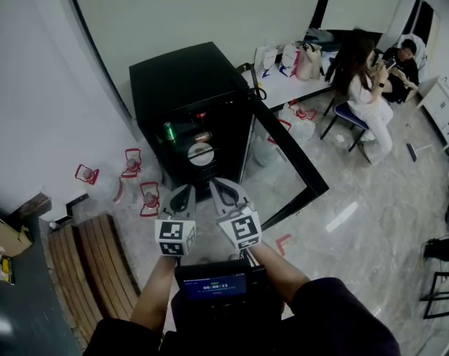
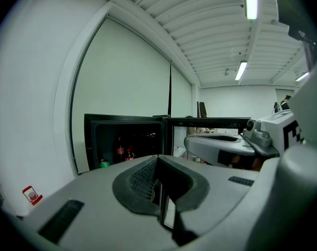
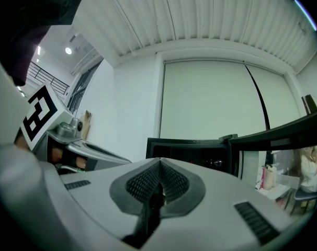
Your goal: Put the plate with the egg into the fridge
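Note:
The black mini fridge [image 1: 181, 80] stands on the floor ahead with its glass door [image 1: 290, 153] swung open to the right. A white plate [image 1: 201, 153] lies on a lower shelf inside; whether an egg is on it is too small to tell. A green can [image 1: 169, 130] stands on the shelf above. My left gripper [image 1: 183, 193] and right gripper [image 1: 222, 187] hang side by side in front of the fridge, both shut with nothing in them. The left gripper view has its jaws [image 2: 159, 178] closed before the fridge interior [image 2: 124, 143]. The right gripper's jaws [image 3: 157, 186] are also closed.
Several red-and-white items [image 1: 132, 163] lie on the floor left of the fridge. A wooden bench [image 1: 91, 273] runs along the left wall. Two people [image 1: 365, 87] sit at a white table [image 1: 291, 80] at the back right. A screen device [image 1: 214, 285] sits at my chest.

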Available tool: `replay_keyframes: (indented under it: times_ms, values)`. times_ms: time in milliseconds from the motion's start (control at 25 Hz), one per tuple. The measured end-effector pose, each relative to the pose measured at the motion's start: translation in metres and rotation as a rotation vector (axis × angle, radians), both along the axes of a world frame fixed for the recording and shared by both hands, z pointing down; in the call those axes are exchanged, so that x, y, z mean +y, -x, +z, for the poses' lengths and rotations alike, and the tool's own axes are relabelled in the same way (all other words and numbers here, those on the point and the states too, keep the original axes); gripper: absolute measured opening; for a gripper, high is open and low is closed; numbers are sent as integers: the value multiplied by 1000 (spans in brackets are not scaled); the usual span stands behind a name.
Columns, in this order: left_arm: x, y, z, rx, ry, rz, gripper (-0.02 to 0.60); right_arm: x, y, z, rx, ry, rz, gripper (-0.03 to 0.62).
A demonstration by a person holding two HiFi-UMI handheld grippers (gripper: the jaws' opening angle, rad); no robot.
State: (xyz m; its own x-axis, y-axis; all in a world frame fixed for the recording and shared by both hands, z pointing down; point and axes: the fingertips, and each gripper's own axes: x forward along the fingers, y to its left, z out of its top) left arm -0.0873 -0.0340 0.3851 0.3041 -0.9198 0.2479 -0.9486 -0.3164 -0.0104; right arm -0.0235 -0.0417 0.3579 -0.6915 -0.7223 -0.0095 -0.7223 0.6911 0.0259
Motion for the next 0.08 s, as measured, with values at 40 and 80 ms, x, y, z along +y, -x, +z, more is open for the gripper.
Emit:
replay_keyframes:
  times_ms: [40, 80]
  values:
    - [0, 0, 1, 2, 1, 0, 9, 0, 0, 1, 5, 10, 0, 8]
    - [0, 1, 1, 5, 3, -1, 9, 0, 1, 1, 10, 19, 0, 8]
